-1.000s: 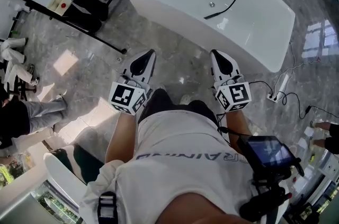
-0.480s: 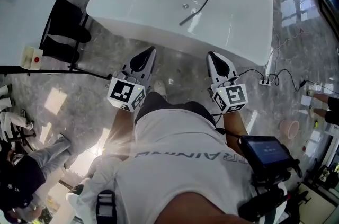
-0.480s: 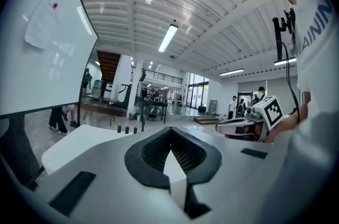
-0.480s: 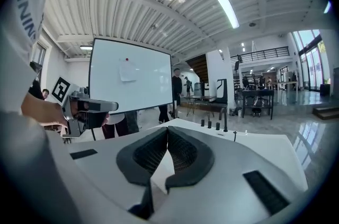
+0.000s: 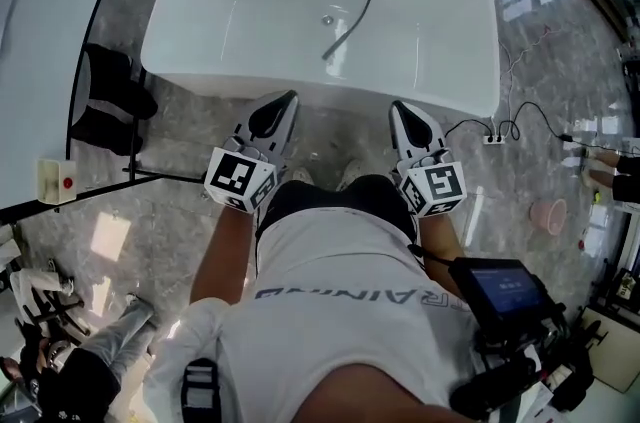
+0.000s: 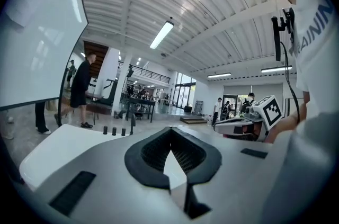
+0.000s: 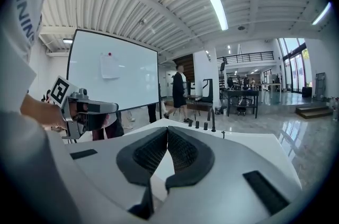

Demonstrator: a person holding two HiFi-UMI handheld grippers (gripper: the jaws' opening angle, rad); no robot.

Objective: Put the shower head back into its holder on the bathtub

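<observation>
Before the white bathtub (image 5: 230, 21), the left gripper (image 5: 280, 103) and the right gripper (image 5: 399, 109) both have jaws closed together on nothing; the shower head (image 5: 333, 50) lies inside it.

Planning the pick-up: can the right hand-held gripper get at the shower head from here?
Probably not yet: the shower head lies uncovered in the bathtub, but the right hand-held gripper is shut, short of the rim.

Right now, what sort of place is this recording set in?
Probably a big open workshop or test hall, not a home bathroom: a freestanding white bathtub stands on a polished stone floor, with a whiteboard beside it and a person walking near workbenches beyond.
</observation>
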